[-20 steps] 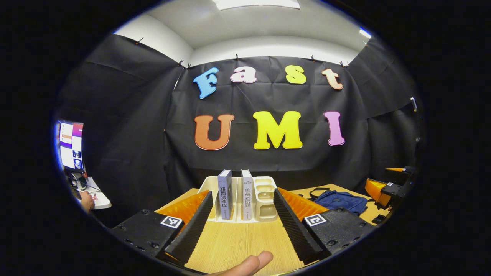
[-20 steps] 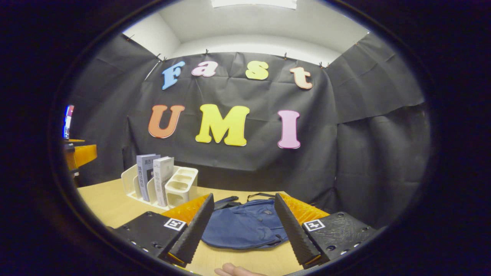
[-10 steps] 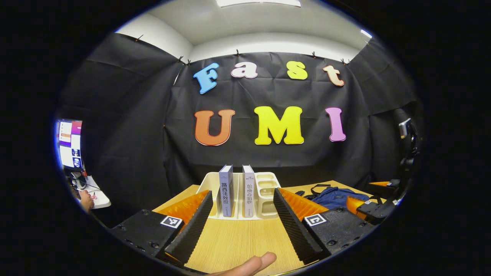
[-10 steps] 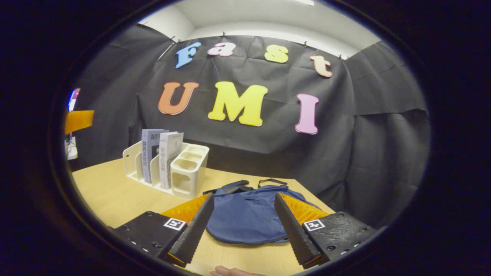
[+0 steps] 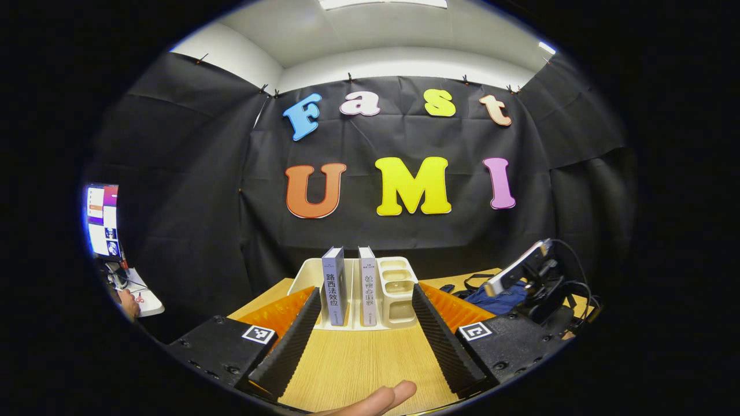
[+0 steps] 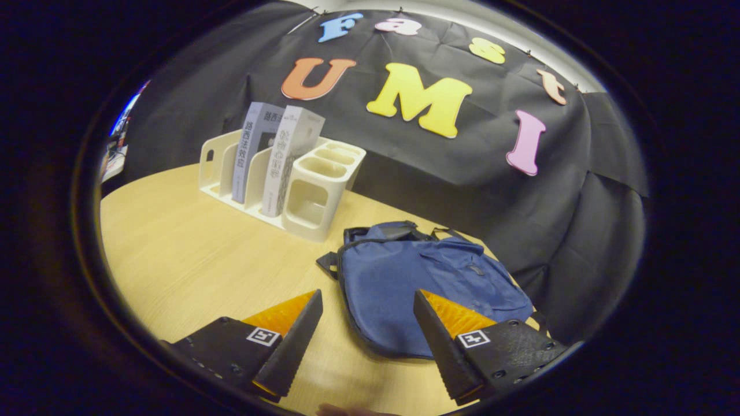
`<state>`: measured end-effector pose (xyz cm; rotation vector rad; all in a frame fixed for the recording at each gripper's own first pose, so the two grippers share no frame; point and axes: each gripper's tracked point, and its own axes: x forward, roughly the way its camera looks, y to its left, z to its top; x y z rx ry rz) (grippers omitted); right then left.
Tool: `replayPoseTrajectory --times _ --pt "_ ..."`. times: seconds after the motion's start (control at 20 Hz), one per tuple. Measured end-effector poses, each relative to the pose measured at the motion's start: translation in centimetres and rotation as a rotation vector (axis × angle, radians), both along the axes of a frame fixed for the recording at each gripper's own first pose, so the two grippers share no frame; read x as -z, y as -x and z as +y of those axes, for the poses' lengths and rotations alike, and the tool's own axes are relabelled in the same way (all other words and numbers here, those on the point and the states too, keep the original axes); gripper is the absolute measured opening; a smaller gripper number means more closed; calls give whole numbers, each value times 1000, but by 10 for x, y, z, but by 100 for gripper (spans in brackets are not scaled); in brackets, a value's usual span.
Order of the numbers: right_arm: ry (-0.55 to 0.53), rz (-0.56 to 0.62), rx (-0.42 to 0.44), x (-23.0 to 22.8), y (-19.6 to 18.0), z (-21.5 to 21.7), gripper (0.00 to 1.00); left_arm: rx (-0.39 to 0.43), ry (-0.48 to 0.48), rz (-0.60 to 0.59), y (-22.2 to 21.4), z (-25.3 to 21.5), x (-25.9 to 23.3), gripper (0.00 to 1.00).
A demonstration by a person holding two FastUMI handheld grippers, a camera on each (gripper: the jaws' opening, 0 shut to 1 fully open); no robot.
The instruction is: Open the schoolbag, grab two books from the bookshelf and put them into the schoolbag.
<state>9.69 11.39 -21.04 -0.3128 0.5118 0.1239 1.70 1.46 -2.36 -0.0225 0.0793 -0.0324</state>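
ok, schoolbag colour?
Blue, with dark trim; the schoolbag shows best in the right gripper view.

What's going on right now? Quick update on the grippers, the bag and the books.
Left gripper open, facing books in shelf. Right gripper open, above bag. Bag flat on table, looks closed. Nothing in the way.

The left gripper (image 5: 365, 323) has two wedge-shaped fingers with ribbed inner faces. Each finger sits on a black block with small screws and a square black-and-white marker. The right gripper (image 6: 364, 341) has the same build. Black cables hang near its body beside the table (image 5: 358, 364).
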Motion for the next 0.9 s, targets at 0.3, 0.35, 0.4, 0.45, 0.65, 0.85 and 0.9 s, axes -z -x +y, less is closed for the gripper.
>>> replayPoseTrajectory --times 0.3,0.35,0.4,0.45,0.65,0.85,0.9 --pt "150 57 35 33 -28 -7 94 -22 15 73 -12 5 22 99" --pt "160 57 43 32 -32 -9 94 -29 19 82 -13 6 25 99" --pt "176 50 60 30 -35 -14 93 -39 28 88 -14 8 27 99" --pt "179 37 75 24 -36 -19 93 -49 41 100 -17 10 30 99" --pt "196 -16 93 -4 -38 -28 92 -50 66 124 -19 10 35 100" --pt "232 -34 123 -13 -54 -40 92 -55 70 120 -18 14 33 100" --pt "246 -17 108 -6 -59 -39 97 -54 71 118 -18 13 32 99"
